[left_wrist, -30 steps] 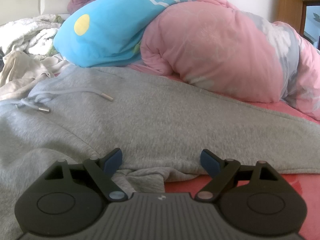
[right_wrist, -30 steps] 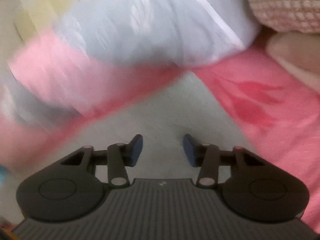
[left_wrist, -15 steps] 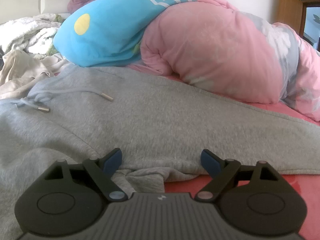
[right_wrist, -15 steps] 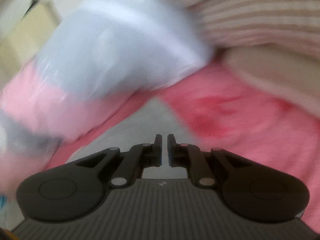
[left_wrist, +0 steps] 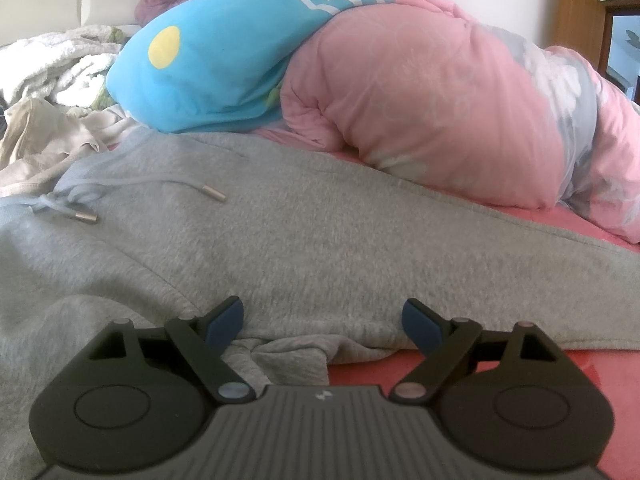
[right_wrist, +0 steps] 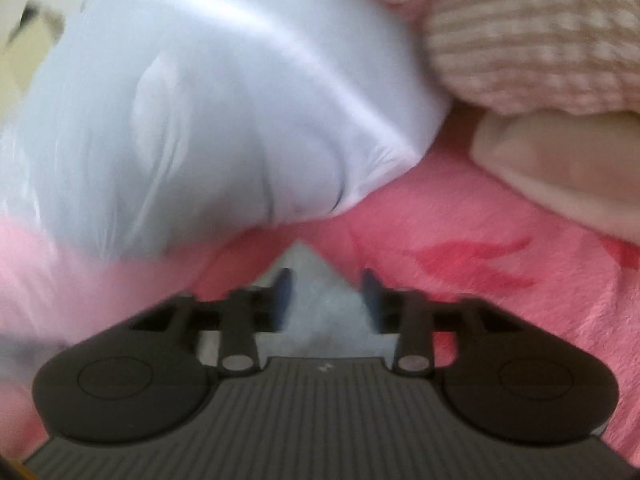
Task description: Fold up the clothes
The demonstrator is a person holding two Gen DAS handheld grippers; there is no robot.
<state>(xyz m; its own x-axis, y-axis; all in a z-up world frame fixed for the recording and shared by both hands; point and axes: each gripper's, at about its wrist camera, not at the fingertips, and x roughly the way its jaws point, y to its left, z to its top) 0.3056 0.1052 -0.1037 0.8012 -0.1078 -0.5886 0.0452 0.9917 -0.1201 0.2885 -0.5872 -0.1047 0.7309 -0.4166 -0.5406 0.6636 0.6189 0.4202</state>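
pink duvet [left_wrist: 432, 112] walling far side, bare red sheet [right_wrist: 500, 248] free rightward

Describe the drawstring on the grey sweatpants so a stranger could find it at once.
Start at the blue pillow by the pink duvet. Below it lie the grey sweatpants. At their waistband, left, sits the pale drawstring, knotted, the only cord, ending in two metal tips.

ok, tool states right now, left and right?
Left tool: open, holding nothing, poised at the edge of the grey sweatpants.
Right tool: jaws just opened; the tip of the grey sweatpants lies between them, not gripped.
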